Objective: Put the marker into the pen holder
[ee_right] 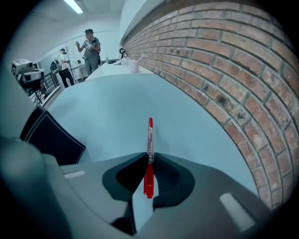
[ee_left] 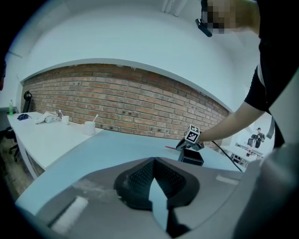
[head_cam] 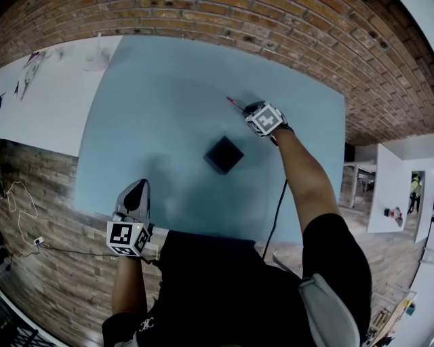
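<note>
The right gripper (ee_right: 150, 158) clamps the slim red-and-white marker (ee_right: 150, 135) mid-barrel, probably so it can be tipped upright into the dark square fabric pen holder (head_cam: 224, 154) just beside it. The marker lies low over the pale blue table (ee_right: 117, 112), perhaps still touching it. The left gripper (ee_left: 153, 163) waits clenched and empty, well apart.

head view: camera on the person's head, facing forward and steeply down from well above the tabletop (head_cam: 149, 122). it covers the whole top, with the left claw (head_cam: 137, 186) near and the right claw (head_cam: 248, 107) far, by the brick wall (head_cam: 203, 20).

left claw view: camera rides on the left claw, low over the near left edge, facing far and right along its jaws.

right claw view: camera rides on the right claw, close above the tabletop, facing left along the brick wall.

all three views share the pen holder (head_cam: 224, 154) and the marker (head_cam: 232, 101).
</note>
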Action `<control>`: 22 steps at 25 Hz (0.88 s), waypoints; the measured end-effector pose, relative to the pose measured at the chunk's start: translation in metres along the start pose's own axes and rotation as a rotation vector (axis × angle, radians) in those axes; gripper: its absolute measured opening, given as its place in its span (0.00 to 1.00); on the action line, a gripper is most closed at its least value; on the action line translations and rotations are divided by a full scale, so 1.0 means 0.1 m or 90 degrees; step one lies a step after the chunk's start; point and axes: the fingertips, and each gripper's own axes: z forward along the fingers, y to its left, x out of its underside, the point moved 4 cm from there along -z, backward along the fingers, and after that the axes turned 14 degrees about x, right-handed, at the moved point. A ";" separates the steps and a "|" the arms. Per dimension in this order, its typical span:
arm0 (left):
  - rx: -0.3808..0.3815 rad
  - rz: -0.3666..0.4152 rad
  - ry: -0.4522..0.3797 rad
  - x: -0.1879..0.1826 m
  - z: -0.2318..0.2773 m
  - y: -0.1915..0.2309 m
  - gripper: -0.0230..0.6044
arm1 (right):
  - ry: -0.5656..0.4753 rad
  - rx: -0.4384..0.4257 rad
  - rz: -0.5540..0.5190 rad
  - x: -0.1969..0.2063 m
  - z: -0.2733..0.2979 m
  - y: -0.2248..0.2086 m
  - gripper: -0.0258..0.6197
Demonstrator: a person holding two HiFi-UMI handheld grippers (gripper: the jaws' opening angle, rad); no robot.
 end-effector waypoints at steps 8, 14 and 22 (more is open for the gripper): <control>0.063 0.023 -0.010 -0.15 0.21 0.04 0.05 | -0.064 0.050 -0.118 -0.16 -0.81 -0.10 0.12; 0.123 0.030 -0.022 -0.25 0.40 0.02 0.05 | -0.076 0.124 -0.336 -0.22 -1.67 0.01 0.12; 0.180 0.045 -0.029 -0.40 0.59 0.04 0.05 | 0.016 0.123 -0.601 -0.21 -2.13 0.51 0.12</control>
